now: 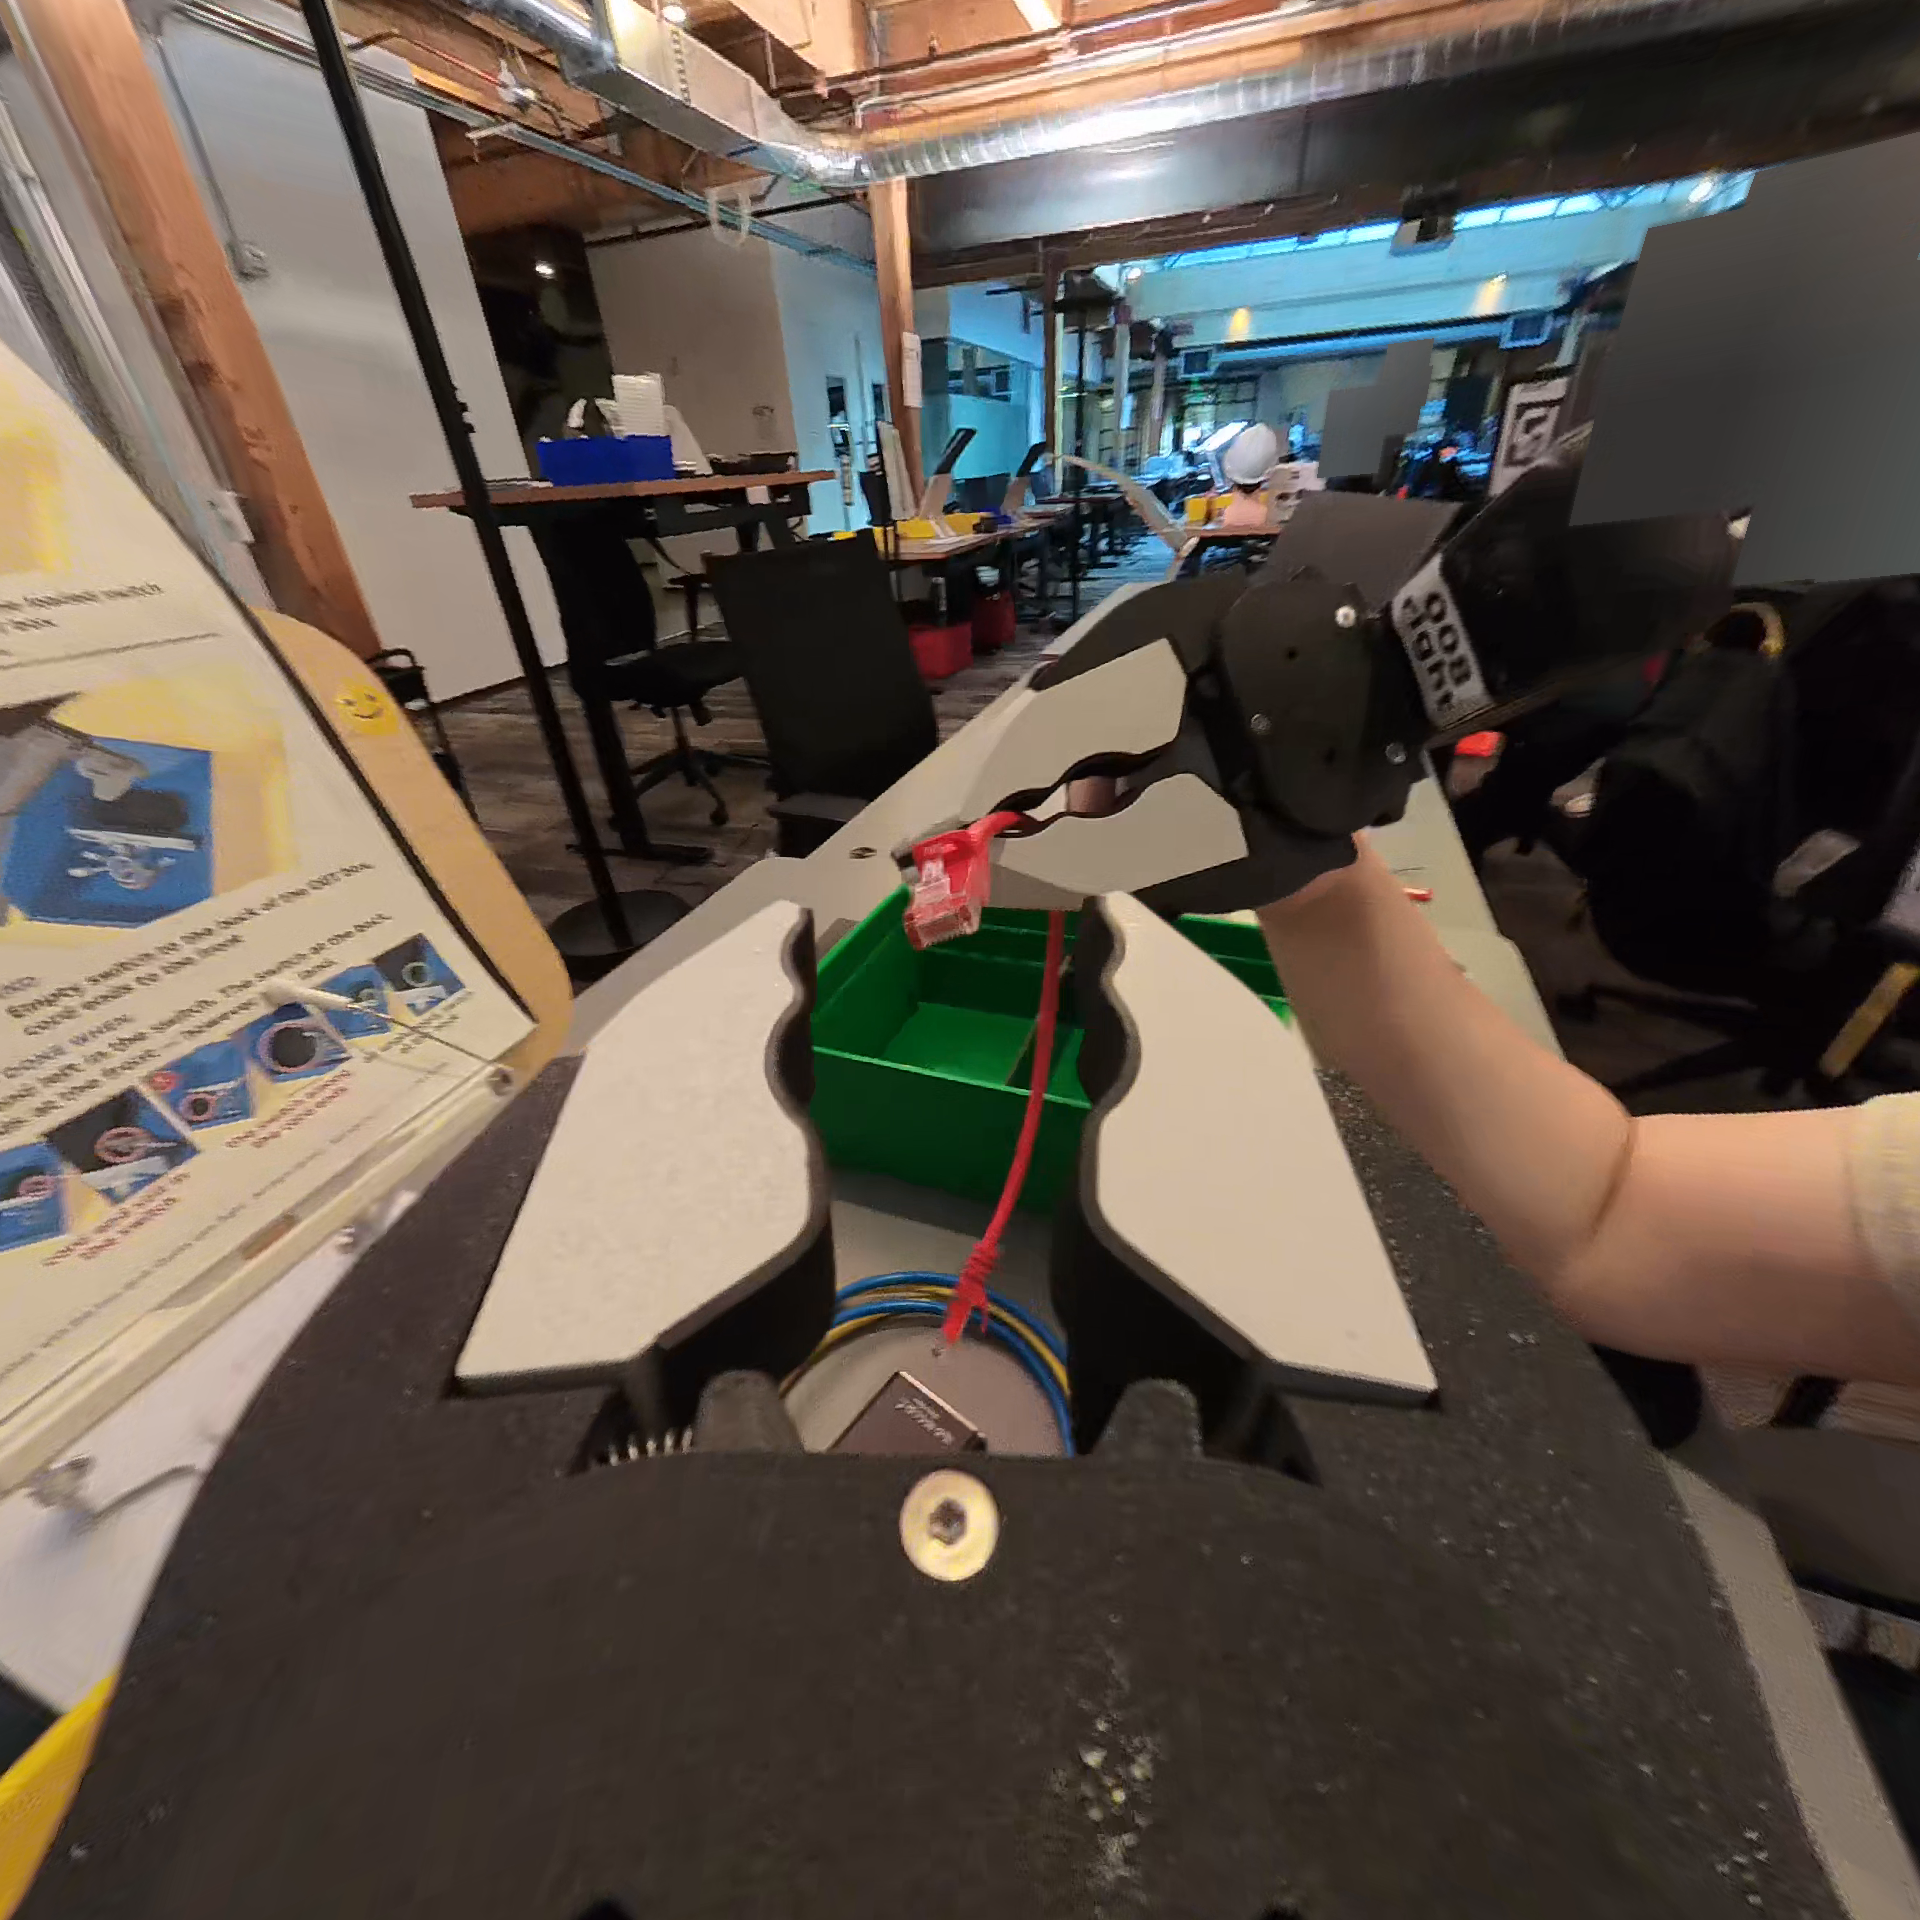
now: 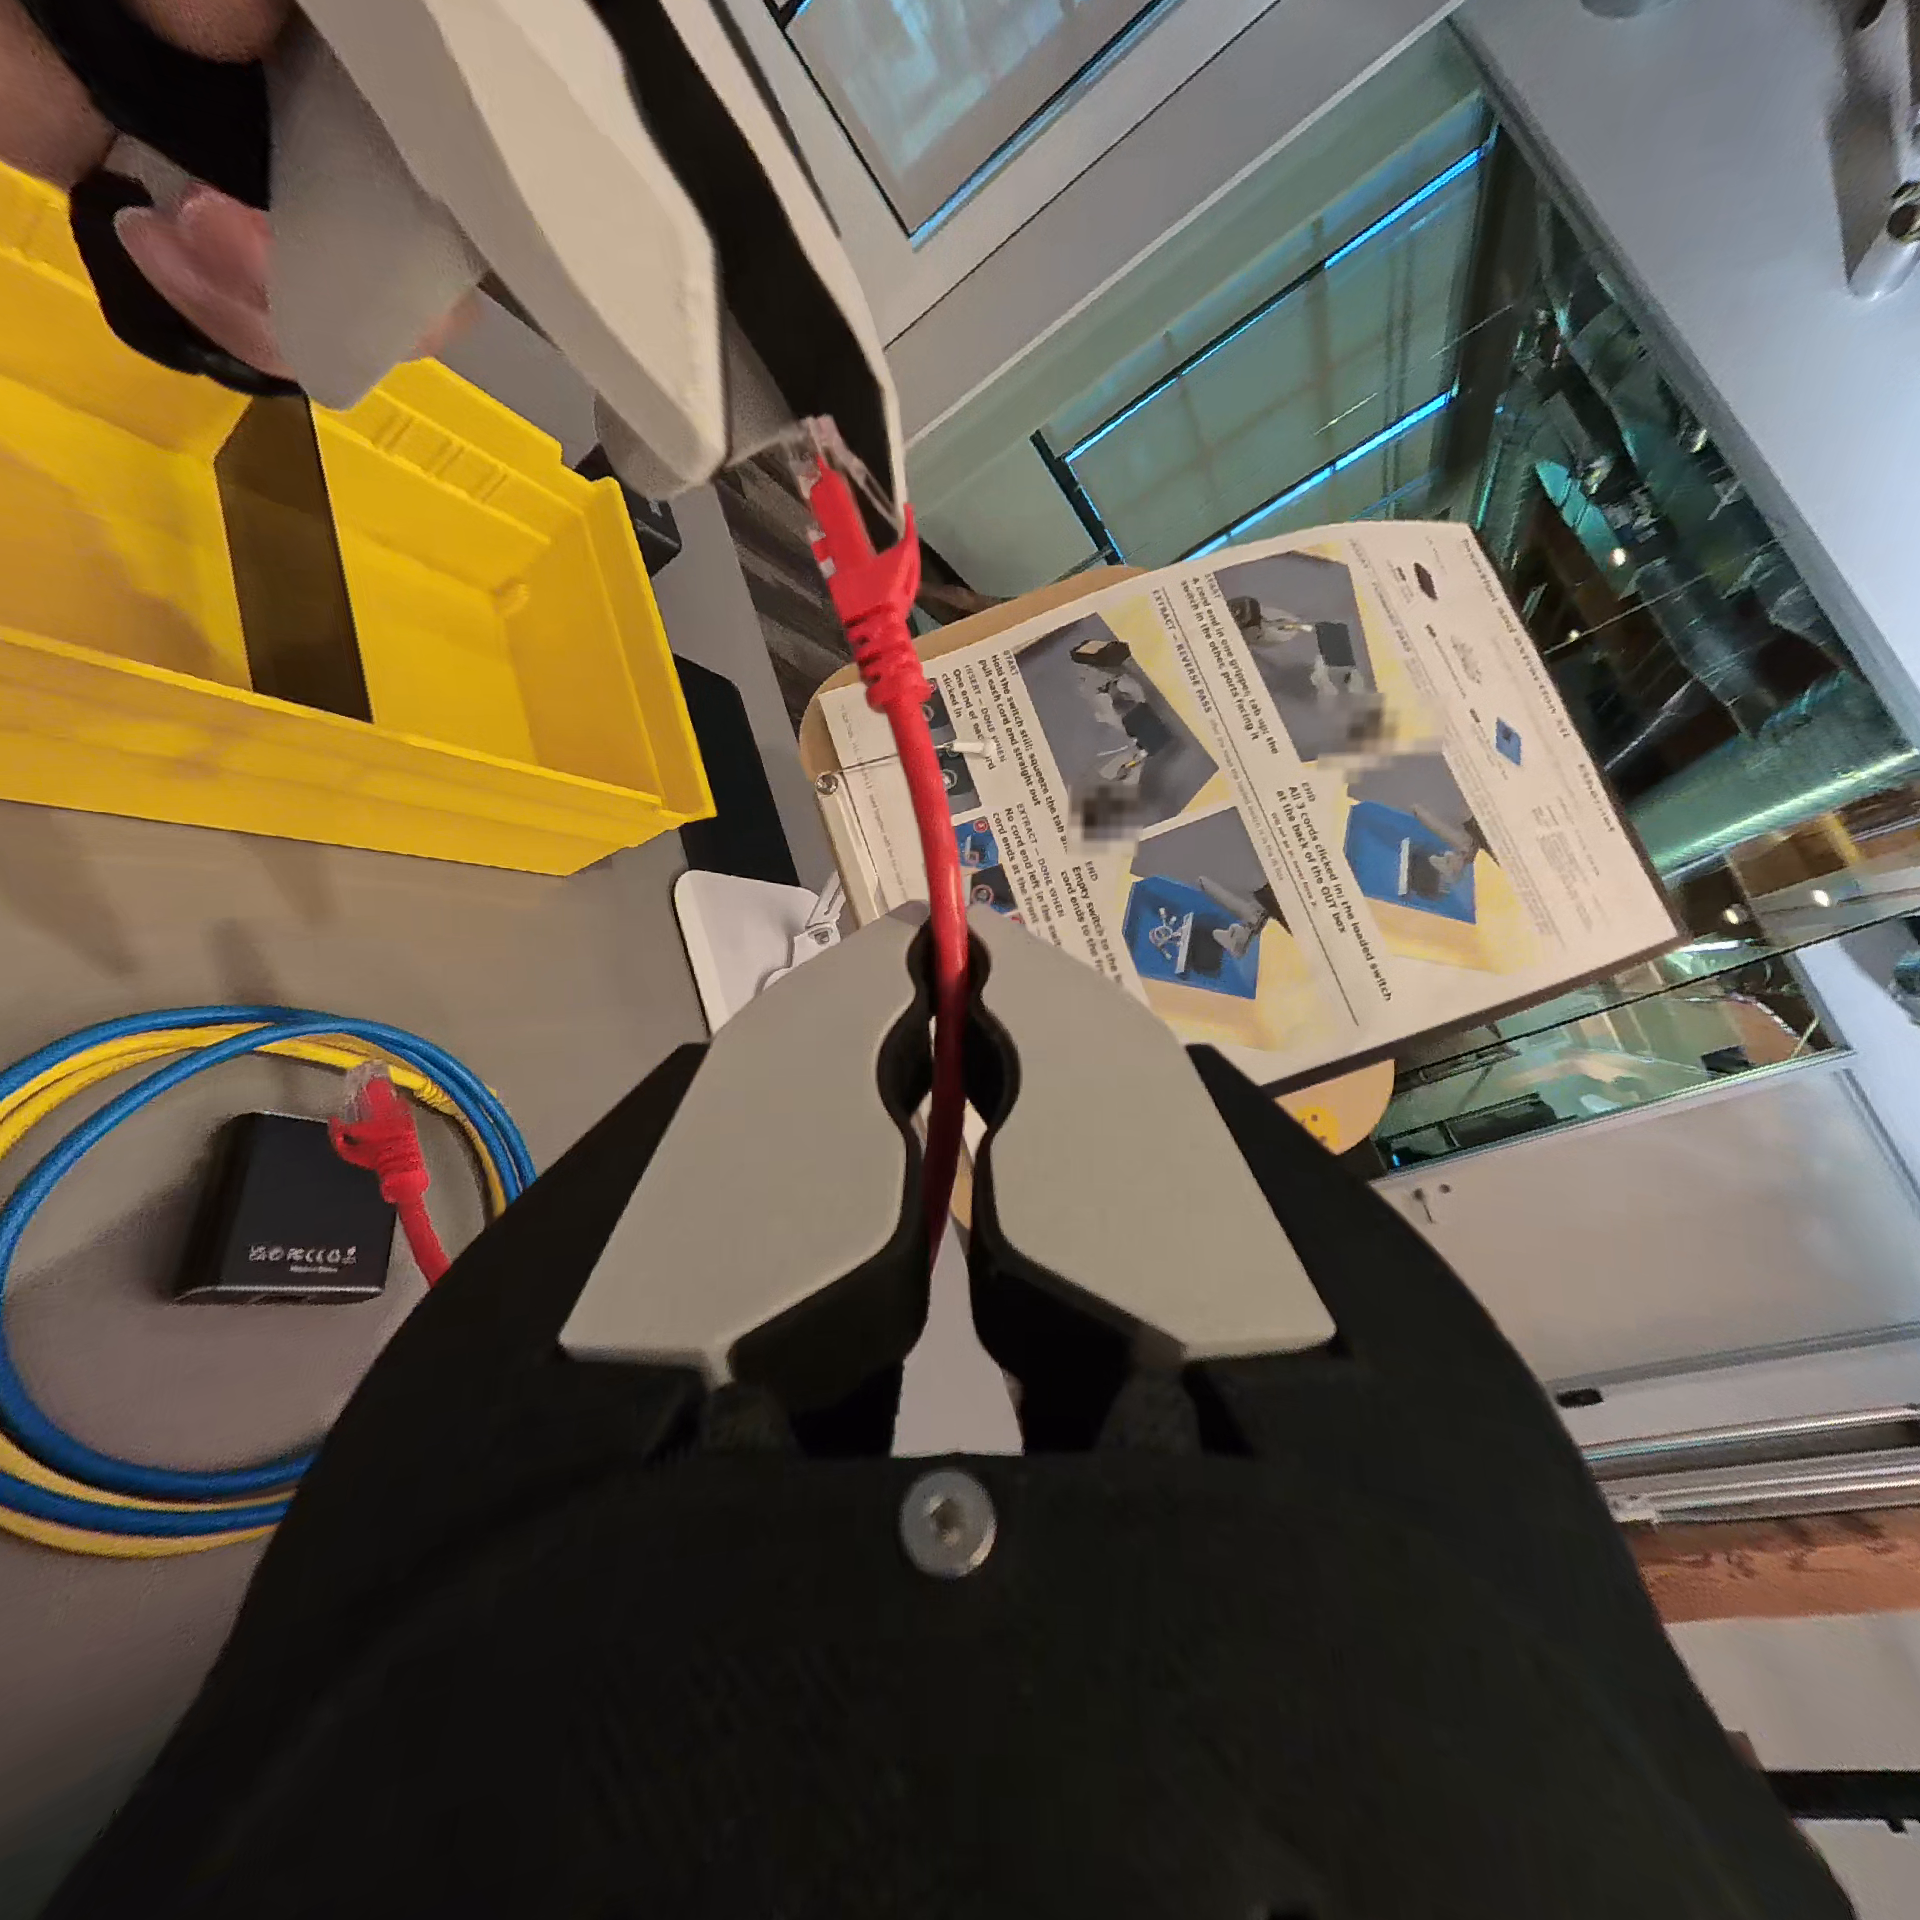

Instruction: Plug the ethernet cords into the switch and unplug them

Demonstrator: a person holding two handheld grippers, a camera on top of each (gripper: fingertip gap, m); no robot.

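Grey tabletop (image 2: 312, 935) carries yellow bin (image 2: 468, 623), black switch (image 2: 286, 1210), blue and yellow cords (image 2: 62, 1382) coiled around it. Your right gripper (image 2: 948, 961) clenches red cord (image 2: 940, 831) behind plug (image 1: 943, 883); left gripper (image 1: 945, 935) released, near plug. Risk: springy cord swings, plug misaligned. Right forearm (image 1: 1455, 1091) reaches across, raised.

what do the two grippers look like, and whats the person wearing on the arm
Both the left gripper and right gripper have black bodies, pale grey flat fingers with wavy black inner edges, and a silver screw. The right gripper carries a black-and-white marker tag. The arm shows a pale knit sleeve edge.
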